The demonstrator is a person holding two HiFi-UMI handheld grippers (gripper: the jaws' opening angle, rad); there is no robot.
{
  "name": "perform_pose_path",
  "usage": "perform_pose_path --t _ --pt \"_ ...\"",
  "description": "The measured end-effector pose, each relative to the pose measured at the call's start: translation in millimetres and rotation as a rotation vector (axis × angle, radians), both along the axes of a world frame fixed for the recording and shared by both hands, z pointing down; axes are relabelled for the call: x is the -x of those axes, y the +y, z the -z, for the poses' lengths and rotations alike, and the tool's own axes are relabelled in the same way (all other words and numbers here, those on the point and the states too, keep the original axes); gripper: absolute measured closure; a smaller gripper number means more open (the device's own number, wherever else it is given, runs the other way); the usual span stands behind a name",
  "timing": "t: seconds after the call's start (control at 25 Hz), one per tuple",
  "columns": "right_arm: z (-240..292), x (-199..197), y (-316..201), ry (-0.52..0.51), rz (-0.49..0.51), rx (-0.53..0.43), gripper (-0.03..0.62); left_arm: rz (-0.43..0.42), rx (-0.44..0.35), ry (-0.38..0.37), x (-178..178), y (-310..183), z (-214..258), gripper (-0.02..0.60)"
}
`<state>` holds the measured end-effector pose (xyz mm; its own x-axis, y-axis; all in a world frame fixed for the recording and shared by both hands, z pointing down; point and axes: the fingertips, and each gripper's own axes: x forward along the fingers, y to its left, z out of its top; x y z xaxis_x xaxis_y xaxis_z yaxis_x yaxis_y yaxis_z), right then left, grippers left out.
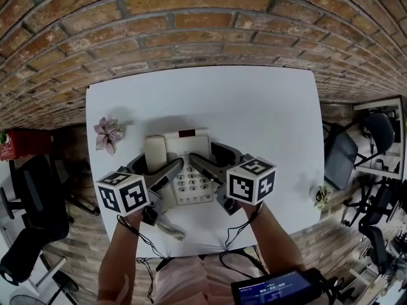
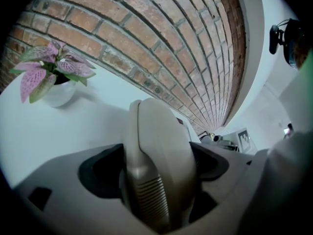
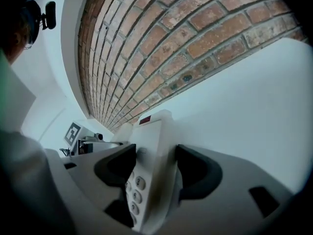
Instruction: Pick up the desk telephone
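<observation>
With our left gripper [image 1: 158, 166] pinching the handset [image 2: 159, 146] and our right gripper [image 1: 213, 159] clamping the telephone base [image 3: 154, 146], uneven lifting could unseat the handset.

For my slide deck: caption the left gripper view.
Left gripper clamped on the handset, with a pink plant on the white table and a brick wall behind.
</observation>
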<state>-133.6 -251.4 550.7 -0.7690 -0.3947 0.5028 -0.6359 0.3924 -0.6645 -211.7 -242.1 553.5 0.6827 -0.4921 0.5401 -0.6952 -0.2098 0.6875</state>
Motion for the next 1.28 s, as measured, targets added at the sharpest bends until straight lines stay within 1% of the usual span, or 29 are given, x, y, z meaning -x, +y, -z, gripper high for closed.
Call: perform_pose_path --t 0.16,0.4,0.52,0.6,0.68,0.8,0.96,1.16,1.28 --pt "1.1 0.0 0.4 -0.005 0.003 -0.011 0.318 0.019 -0.033 -0.015 1.9 0.2 2.9 0.152" --pt "9.5 1.5 3.9 -0.004 0.037 -0.064 0.313 0.049 -0.126 -0.052 4.7 3.2 14.1 0.164" --pt "10.0 6.7 12.2 0.016 0.096 -0.085 0.272 0.073 -0.178 -0.070 6.7 5.9 20.4 0.172" --pt "7.9 8.3 17.7 0.011 0.124 -0.084 0.242 0.087 -0.212 -0.081 7.7 7.9 24.2 0.179" --pt "6.7 8.5 19.9 -0.019 0.130 -0.071 0.233 0.096 -0.245 -0.093 7.9 10.1 27.7 0.187" --pt "8.1 10.8 17.7 -0.061 0.143 -0.051 0.230 0.084 -0.287 -0.113 5.6 12.9 32.2 0.196" --pt "8.2 12.7 15.8 -0.071 0.172 -0.033 0.225 0.083 -0.309 -0.124 3.9 14.3 34.4 0.202" --pt "8.2 16.8 17.2 -0.085 0.189 -0.018 0.227 0.116 -0.327 -0.134 7.6 17.9 36.4 0.207" --pt "12.1 18.1 16.7 -0.127 0.182 -0.022 0.239 0.138 -0.354 -0.144 10.5 21.4 39.4 0.207"
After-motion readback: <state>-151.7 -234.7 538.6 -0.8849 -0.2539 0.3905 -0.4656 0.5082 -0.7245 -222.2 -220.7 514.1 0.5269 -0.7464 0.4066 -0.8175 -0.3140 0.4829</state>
